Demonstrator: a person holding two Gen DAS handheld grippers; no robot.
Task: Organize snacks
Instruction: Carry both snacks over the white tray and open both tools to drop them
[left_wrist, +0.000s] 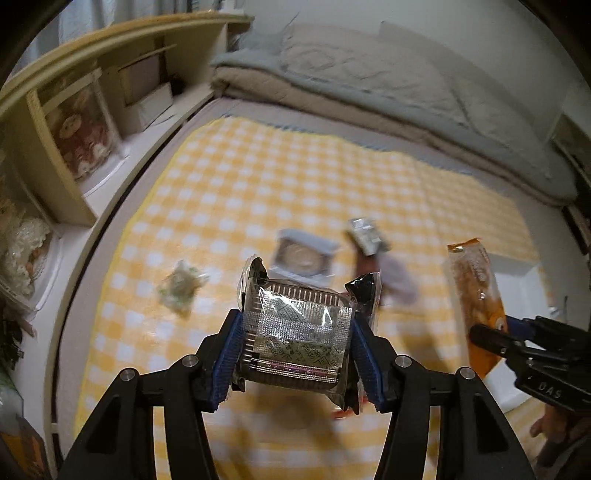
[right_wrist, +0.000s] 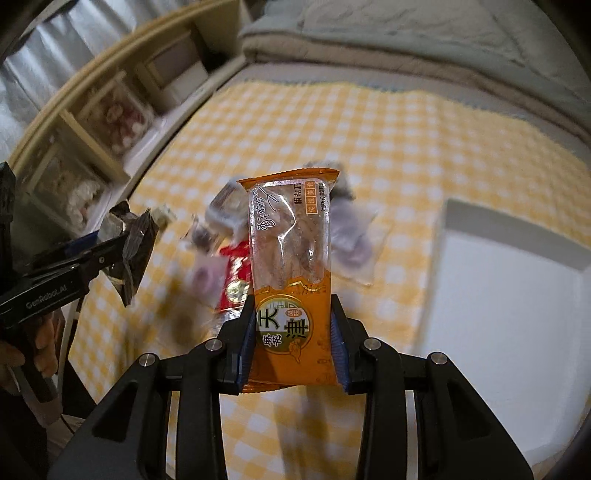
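Loose snacks (right_wrist: 221, 236) lie beside the white tray (right_wrist: 509, 295).

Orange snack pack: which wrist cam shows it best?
Right wrist. The orange snack pack fills the centre, upright, sharp and label readable, clamped low in the right gripper. The left wrist view shows it only small at the right edge, side-on, partly behind that gripper.

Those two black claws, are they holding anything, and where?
Left gripper clamps a clear-wrapped dark snack pack by its side edges. Right gripper clamps an orange snack packet by its lower end.
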